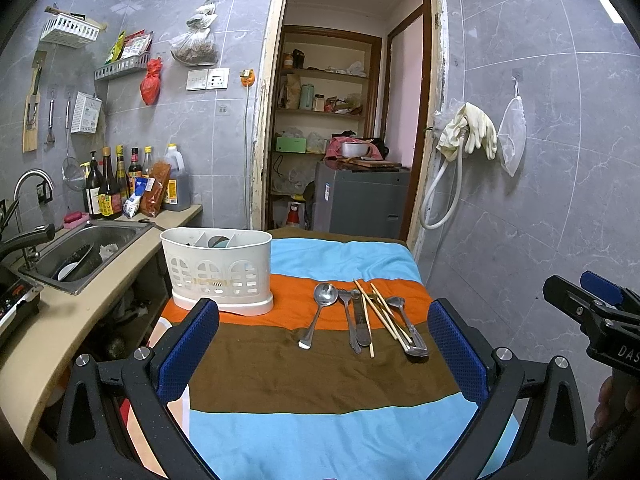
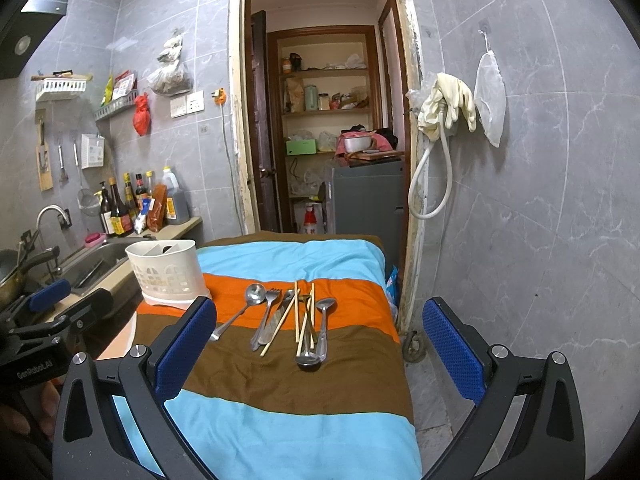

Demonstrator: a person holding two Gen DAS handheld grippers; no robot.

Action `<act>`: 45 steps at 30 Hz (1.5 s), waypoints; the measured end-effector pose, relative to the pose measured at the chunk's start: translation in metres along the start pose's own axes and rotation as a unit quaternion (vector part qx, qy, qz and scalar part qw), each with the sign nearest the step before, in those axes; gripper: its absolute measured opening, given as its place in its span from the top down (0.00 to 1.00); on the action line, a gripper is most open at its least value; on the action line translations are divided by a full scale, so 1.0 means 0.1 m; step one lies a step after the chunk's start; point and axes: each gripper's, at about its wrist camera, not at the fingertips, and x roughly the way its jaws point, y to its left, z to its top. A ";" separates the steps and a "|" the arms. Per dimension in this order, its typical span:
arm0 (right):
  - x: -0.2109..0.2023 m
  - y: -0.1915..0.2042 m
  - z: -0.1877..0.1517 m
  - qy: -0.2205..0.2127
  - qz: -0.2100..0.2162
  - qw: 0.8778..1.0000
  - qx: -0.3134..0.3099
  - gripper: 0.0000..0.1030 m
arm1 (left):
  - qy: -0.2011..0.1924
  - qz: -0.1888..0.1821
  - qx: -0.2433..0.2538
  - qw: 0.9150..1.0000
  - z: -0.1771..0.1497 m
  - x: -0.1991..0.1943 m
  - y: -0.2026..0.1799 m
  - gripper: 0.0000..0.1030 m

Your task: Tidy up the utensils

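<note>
The left gripper (image 1: 324, 344) and right gripper (image 2: 320, 340) both stand wide open, holding nothing. At frame centre, spoons, a fork (image 2: 267, 312) and chopsticks (image 1: 380, 316) lie on the striped cloth (image 1: 320, 376); the white caddy (image 1: 218, 270) stands centre-left.

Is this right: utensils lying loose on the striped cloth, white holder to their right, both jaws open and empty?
One thing is off: the white holder stands to the left of the utensils, on the sink side, as the left wrist view shows. The rest holds: they lie loose on the striped cloth, and the left gripper and right gripper are open and empty.
</note>
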 end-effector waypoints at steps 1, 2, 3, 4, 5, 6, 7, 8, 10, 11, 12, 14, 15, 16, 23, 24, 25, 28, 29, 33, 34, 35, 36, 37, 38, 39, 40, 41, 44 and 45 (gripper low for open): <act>0.00 0.00 0.00 0.000 0.000 1.000 0.000 0.00 | 0.000 0.000 0.000 1.000 0.00 -0.01 -0.01 0.01; 0.00 0.00 0.00 0.000 0.000 1.000 0.000 0.00 | 0.000 -0.001 0.001 1.000 0.01 -0.01 -0.01 0.01; 0.00 0.00 0.00 0.000 0.000 1.000 0.000 0.00 | 0.000 0.000 0.001 1.000 0.01 -0.01 -0.01 0.01; 0.00 0.00 0.00 0.000 0.000 1.000 0.000 0.00 | 0.000 -0.001 0.001 1.000 0.01 -0.01 -0.01 0.01; 0.00 0.00 0.00 0.000 0.000 1.000 0.000 0.00 | 0.000 -0.001 0.001 1.000 0.00 -0.01 -0.01 0.01; 0.00 0.00 0.00 0.000 0.000 1.000 0.000 0.00 | 0.000 -0.001 0.001 1.000 0.00 -0.01 0.00 0.01; 0.00 0.00 0.00 0.000 0.000 1.000 0.000 0.00 | 0.000 0.000 0.000 1.000 0.01 -0.01 -0.01 0.01; 0.00 0.00 0.00 0.000 0.000 1.000 0.000 0.00 | 0.000 0.000 0.000 1.000 0.00 -0.01 -0.01 0.01; 0.01 0.00 0.00 0.001 0.000 1.000 0.001 0.00 | 0.000 -0.001 0.000 1.000 0.00 -0.01 -0.01 0.01; 0.01 0.00 0.00 0.001 0.000 1.000 0.001 0.00 | 0.000 0.000 0.001 1.000 0.01 -0.01 -0.01 0.01; 0.01 0.00 0.00 0.000 0.000 1.000 0.001 0.00 | 0.000 -0.001 0.001 1.000 0.00 -0.01 -0.01 0.01; 0.01 0.01 0.00 0.000 0.000 1.000 0.000 0.00 | 0.000 -0.001 0.001 1.000 0.01 -0.01 -0.01 0.01; 0.02 0.01 0.00 0.001 0.000 1.000 0.001 0.00 | 0.000 -0.001 0.000 1.000 0.00 -0.01 -0.01 0.01; 0.02 0.01 0.00 0.001 0.000 1.000 0.001 0.00 | 0.000 -0.001 0.000 1.000 -0.01 -0.01 -0.01 0.01; 0.03 0.02 0.00 0.001 0.000 1.000 0.001 0.00 | 0.001 -0.001 0.000 1.000 -0.01 -0.02 0.00 0.01; 0.03 0.02 0.00 0.002 0.001 1.000 0.001 0.00 | 0.001 -0.001 0.000 1.000 -0.01 -0.02 0.00 0.01; 0.03 0.02 0.00 0.002 0.001 1.000 0.001 0.00 | 0.001 -0.001 0.000 1.000 -0.02 -0.02 0.00 0.01; 0.04 0.02 0.00 0.001 0.000 1.000 0.001 0.00 | 0.001 -0.001 0.000 1.000 -0.02 -0.02 0.00 0.01; 0.04 0.02 0.00 0.001 0.000 1.000 0.001 0.00 | 0.001 -0.001 0.000 1.000 -0.01 -0.02 0.00 0.01; 0.04 0.03 0.00 0.002 0.000 1.000 0.001 0.00 | 0.001 -0.001 0.000 1.000 -0.01 -0.02 -0.01 0.01; 0.04 0.03 0.00 0.002 0.000 1.000 0.001 0.00 | 0.001 -0.001 0.000 1.000 -0.01 -0.02 -0.01 0.01; 0.04 0.03 0.00 0.002 0.000 1.000 0.001 0.00 | 0.002 -0.001 0.000 1.000 -0.01 -0.01 -0.01 0.01; 0.05 0.03 0.00 0.002 0.000 1.000 0.001 0.00 | 0.002 -0.001 0.000 1.000 -0.01 -0.01 -0.01 0.01; 0.05 0.04 0.00 0.002 0.000 1.000 0.001 0.00 | 0.001 -0.001 0.000 1.000 -0.01 -0.02 -0.01 0.01; 0.05 0.04 0.00 0.002 0.000 1.000 0.001 0.00 | 0.002 -0.001 -0.001 1.000 -0.01 -0.02 0.00 0.01; 0.05 0.04 0.00 0.002 0.001 1.000 0.001 0.00 | 0.002 -0.001 0.000 1.000 -0.01 -0.01 0.00 0.01; 0.05 0.04 0.00 0.002 0.001 1.000 0.001 0.00 | 0.002 -0.001 0.000 1.000 -0.01 -0.01 0.00 0.01; 0.05 0.04 0.00 0.002 0.001 1.000 0.001 0.00 | 0.002 -0.001 0.000 1.000 -0.01 -0.01 0.00 0.01; 0.06 0.05 0.00 0.002 0.000 1.000 0.001 0.00 | 0.002 -0.001 0.000 1.000 -0.01 -0.01 0.00 0.01; 0.06 0.05 0.00 0.002 0.000 1.000 0.001 0.00 | 0.002 -0.002 0.000 1.000 -0.01 -0.01 0.00 0.01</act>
